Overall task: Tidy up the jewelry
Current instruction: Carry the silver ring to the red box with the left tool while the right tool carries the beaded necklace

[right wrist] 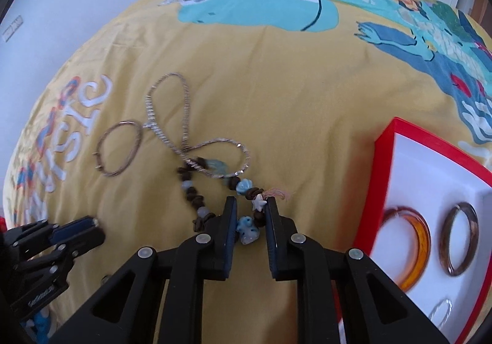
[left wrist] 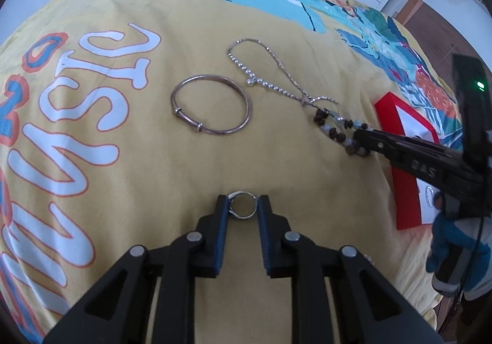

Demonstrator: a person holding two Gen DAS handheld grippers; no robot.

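Both hand-held grippers were clamped: the left hand-held gripper point(left wrist: 243, 205) on a ring point(left wrist: 243, 205), the right hand-held gripper point(right wrist: 251, 215) on a beaded bracelet point(right wrist: 215, 190) tangled with a silver chain point(right wrist: 172, 116), which lifting could drag along.

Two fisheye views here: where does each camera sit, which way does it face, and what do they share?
Left wrist: sits on the left gripper, looks down along its fingers at the yellow bedspread; a ring sits between the fingers; the right gripper and a gloved hand show at right.
Right wrist: sits on the right gripper, faces down; a beaded bracelet lies between its fingers, the red box at right, the left gripper at left.
Shared: bangle, silver chain, bracelet, box, bedspread.
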